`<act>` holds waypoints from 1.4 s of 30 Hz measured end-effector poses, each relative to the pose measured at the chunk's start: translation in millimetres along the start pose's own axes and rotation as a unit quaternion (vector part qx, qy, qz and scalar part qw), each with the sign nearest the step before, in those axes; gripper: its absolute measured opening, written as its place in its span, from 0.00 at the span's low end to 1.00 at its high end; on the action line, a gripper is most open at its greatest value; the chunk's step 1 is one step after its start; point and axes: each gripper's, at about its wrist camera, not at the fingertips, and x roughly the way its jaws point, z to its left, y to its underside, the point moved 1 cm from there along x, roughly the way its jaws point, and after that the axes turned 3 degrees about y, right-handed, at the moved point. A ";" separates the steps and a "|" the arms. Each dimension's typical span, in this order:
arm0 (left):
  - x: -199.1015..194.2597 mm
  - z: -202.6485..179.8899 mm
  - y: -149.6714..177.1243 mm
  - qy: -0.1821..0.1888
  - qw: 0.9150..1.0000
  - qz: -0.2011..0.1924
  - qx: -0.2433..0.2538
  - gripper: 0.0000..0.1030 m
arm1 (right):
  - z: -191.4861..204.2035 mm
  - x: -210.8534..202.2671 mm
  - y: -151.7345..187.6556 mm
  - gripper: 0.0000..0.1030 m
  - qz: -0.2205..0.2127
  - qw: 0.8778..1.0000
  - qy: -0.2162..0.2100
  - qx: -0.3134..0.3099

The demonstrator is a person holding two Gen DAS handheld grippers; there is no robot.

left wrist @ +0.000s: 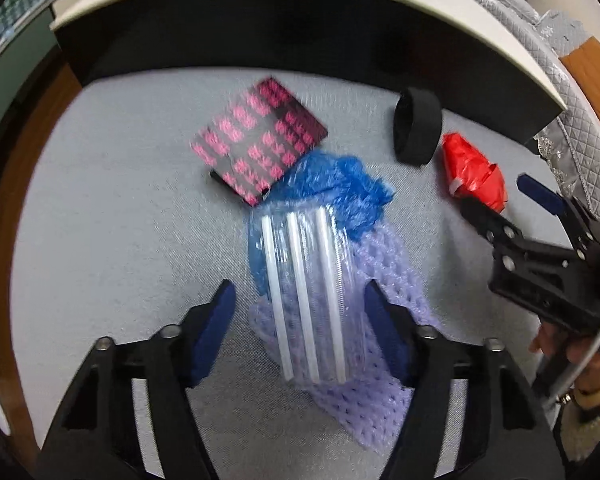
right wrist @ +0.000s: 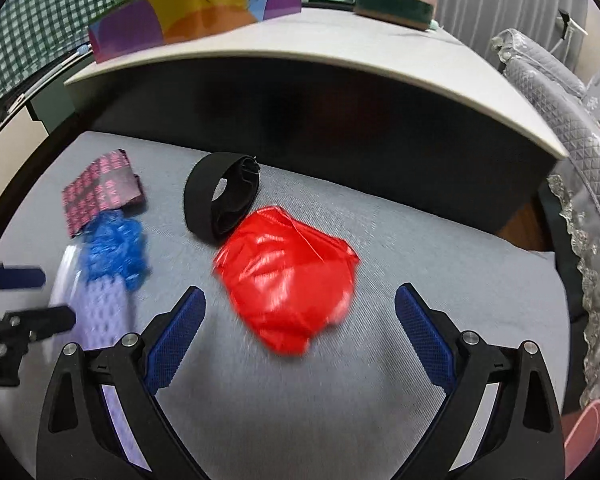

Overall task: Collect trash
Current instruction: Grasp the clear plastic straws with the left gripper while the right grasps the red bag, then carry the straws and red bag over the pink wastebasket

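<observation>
On a grey carpet lie several pieces of trash. A clear packet of white straws rests on purple bubble wrap and crumpled blue plastic. My left gripper is open, its jaws on either side of the straw packet. A crumpled red plastic bag lies ahead of my right gripper, which is open and just short of it. The red bag and the right gripper also show in the left wrist view. A pink-and-black patterned packet lies beyond the blue plastic.
A black strap loop lies beside the red bag. A low white-topped table with a dark underside stands behind the trash. A grey quilted cover hangs at the right. The blue plastic and patterned packet show at the left.
</observation>
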 end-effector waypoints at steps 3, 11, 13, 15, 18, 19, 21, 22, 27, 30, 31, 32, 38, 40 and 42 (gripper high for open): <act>0.4 8.0 0.7 0.012 0.999 0.000 -0.032 0.16 | 0.0 4.0 1.2 0.68 0.003 1.000 -0.004 0.000; -33.4 9.9 6.2 0.022 0.998 -0.041 -0.033 0.11 | 2.1 -33.4 12.1 0.65 -0.028 0.999 0.029 -0.017; -40.9 6.3 8.0 0.031 0.998 -0.051 -0.027 0.11 | -2.0 -54.1 14.7 0.65 -0.039 0.999 0.024 -0.006; -48.7 3.6 11.0 0.047 0.997 -0.059 -0.019 0.11 | -4.0 -77.4 18.0 0.65 -0.049 0.999 0.021 0.000; -58.5 -1.5 20.6 0.075 0.995 -0.070 0.004 0.13 | -4.5 -106.3 28.7 0.65 -0.059 0.998 0.021 0.002; -62.3 -4.9 25.7 0.083 0.994 -0.075 0.012 0.13 | -5.8 -110.5 28.7 0.65 -0.060 0.998 0.021 0.003; -71.4 -11.9 30.7 0.082 0.993 -0.079 0.025 0.14 | -6.6 -127.0 39.9 0.65 -0.061 0.998 0.023 0.005; -73.4 -12.3 36.4 0.075 0.994 -0.081 0.028 0.14 | -6.0 -134.8 46.8 0.65 -0.060 0.998 0.023 0.006; -77.9 -9.9 50.2 0.059 0.995 -0.075 0.030 0.17 | -5.5 -163.0 80.3 0.65 -0.054 0.998 0.030 0.006; -84.2 -2.1 58.5 0.051 0.996 -0.076 0.019 0.17 | -6.5 -178.0 99.6 0.65 -0.047 0.998 0.032 0.012; -89.1 -0.3 59.7 0.048 0.996 -0.081 0.015 0.17 | -8.8 -182.0 103.8 0.65 -0.048 0.998 0.031 0.014; -94.7 0.5 61.3 0.046 0.995 -0.086 0.013 0.16 | -9.7 -187.0 107.9 0.65 -0.048 0.998 0.031 0.017; -130.2 -16.9 82.8 0.043 0.993 -0.107 0.026 0.06 | -14.8 -226.9 130.9 0.65 -0.063 0.997 0.018 0.029; -137.2 -23.9 95.0 0.040 0.993 -0.104 0.030 0.06 | -15.3 -239.3 138.1 0.65 -0.068 0.997 0.015 0.028; -144.0 -30.9 105.5 0.037 0.994 -0.102 0.033 0.06 | -16.2 -252.6 145.2 0.65 -0.073 0.997 0.009 0.029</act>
